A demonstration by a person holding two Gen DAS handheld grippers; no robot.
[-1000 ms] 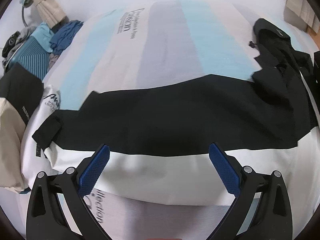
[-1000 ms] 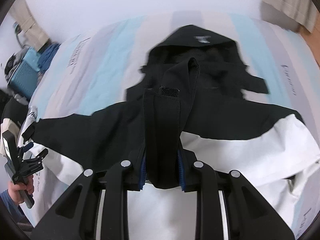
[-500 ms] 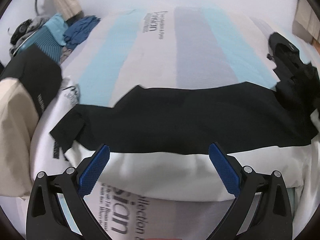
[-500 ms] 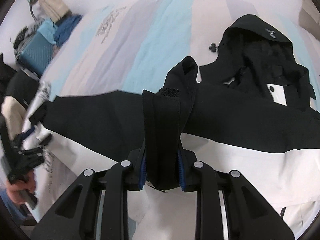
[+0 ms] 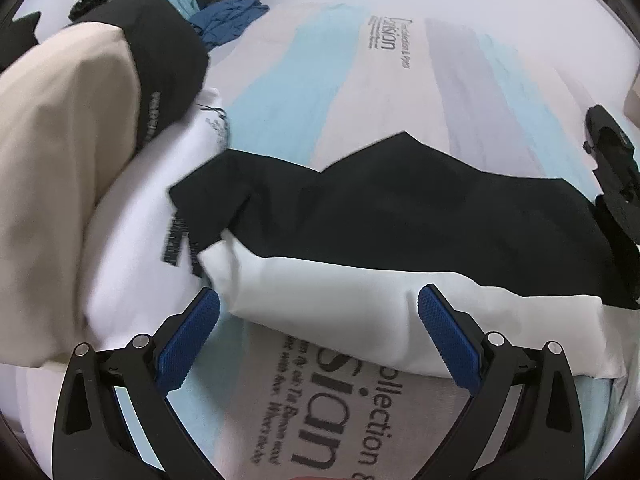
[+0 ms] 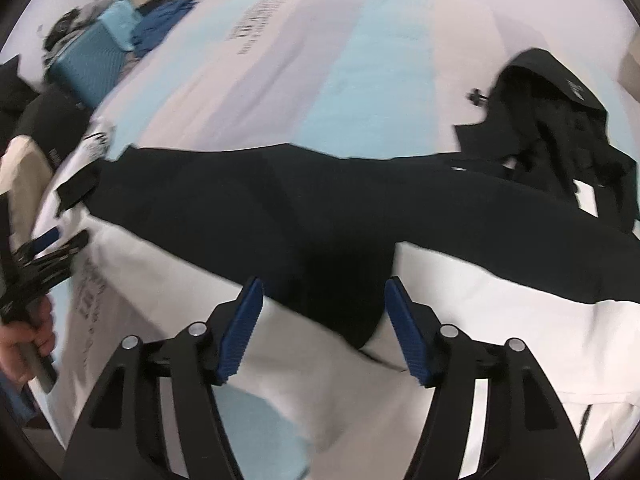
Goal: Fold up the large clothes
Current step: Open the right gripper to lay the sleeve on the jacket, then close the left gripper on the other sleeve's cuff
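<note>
- Since the earlier frame the right gripper [image 6: 322, 324] has let go of the black sleeve [image 6: 340, 280] it was pinching upright; its jaws are opening, and the sleeve now lies flat between the blue pads [image 6: 242, 326] without being pressed.
- Both wrist views have also shifted: the pile of clothes [image 5: 80, 152] at 9 o'clock now fills much more of the left wrist view than it did.
- The black-and-white jacket [image 5: 400, 240] is spread across the bed [image 5: 320, 92], its black upper band running from 9 to 3 o'clock and its white lower band just ahead of the left gripper [image 5: 318, 308].
- The left gripper is released, its pads wide apart and hovering over the white hem and the printed bedsheet, grasping nothing.
- The jacket's hood [image 6: 560, 120] lies crumpled at 2 o'clock in the right wrist view, and at 3 o'clock in the left wrist view.
- A cuff with a tab [image 5: 208, 200] ends the jacket's far arm at 9 o'clock, resting against a white garment of the pile.
- In the right wrist view a hand [image 6: 24, 344] at 8 o'clock holds the left gripper's handle.
- A teal suitcase [image 6: 86, 68] and blue clothes sit at 10 o'clock beyond the bed.
</note>
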